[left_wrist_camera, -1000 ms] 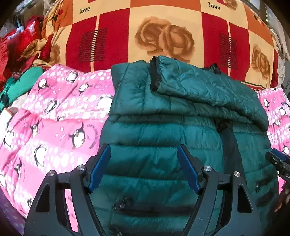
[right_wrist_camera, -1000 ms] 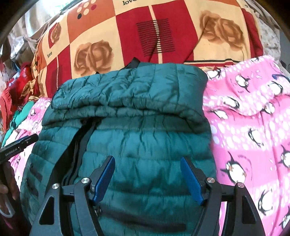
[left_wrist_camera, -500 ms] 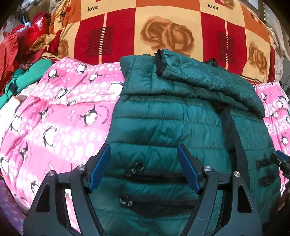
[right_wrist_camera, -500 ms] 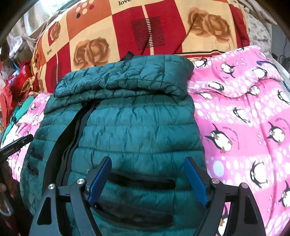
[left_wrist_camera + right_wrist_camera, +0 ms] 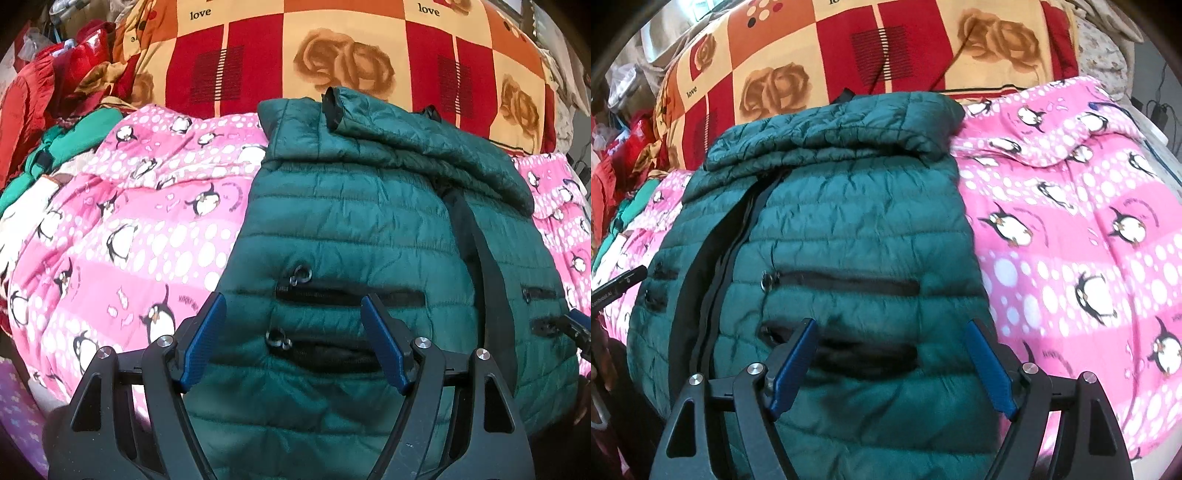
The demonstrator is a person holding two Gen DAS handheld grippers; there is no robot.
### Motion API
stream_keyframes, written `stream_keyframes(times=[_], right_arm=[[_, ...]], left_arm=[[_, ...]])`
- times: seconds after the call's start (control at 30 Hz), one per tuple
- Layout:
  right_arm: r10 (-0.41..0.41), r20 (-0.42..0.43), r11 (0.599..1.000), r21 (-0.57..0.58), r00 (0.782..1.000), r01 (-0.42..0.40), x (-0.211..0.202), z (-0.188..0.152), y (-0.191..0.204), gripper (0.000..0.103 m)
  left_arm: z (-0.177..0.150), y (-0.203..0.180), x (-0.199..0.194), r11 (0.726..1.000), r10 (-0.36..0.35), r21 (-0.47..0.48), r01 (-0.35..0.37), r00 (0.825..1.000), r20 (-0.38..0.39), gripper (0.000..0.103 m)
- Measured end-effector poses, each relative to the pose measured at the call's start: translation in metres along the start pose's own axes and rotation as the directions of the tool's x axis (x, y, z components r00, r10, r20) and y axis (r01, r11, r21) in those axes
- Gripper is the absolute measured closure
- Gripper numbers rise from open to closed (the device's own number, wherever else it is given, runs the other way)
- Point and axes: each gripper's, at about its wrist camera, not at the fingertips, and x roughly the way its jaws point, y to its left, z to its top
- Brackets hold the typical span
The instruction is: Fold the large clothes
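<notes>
A dark green quilted puffer jacket [image 5: 354, 229] lies front-up on a pink penguin blanket [image 5: 122, 240], its sleeves folded across the chest at the far end. It also shows in the right wrist view [image 5: 842, 229], with its black zipper running down the left part. My left gripper [image 5: 293, 336] is open and empty, hovering over the jacket's left pocket zips near the hem. My right gripper [image 5: 892, 362] is open and empty over the right pocket zips near the hem.
A red, orange and cream rose-patterned blanket [image 5: 332, 55] is piled behind the jacket. Red and green clothes [image 5: 55, 110] are heaped at the far left. The pink blanket [image 5: 1071, 240] spreads to the right of the jacket.
Both grippers have drawn back toward the jacket's hem, so more of the lower jacket and its pocket zips shows. Both stay open and empty.
</notes>
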Motion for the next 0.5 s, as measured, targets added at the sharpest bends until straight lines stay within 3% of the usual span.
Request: stream_keyframes(times=[0.5], right_arm=[[-0.02, -0.058, 1.0, 0.002, 0.998, 0.02, -0.018, -0.037, -0.015, 0.022]], left_arm=[[-0.032, 0.008, -0.02, 0.999, -0.043, 0.003, 0.043, 0.999, -0.026, 0.027]])
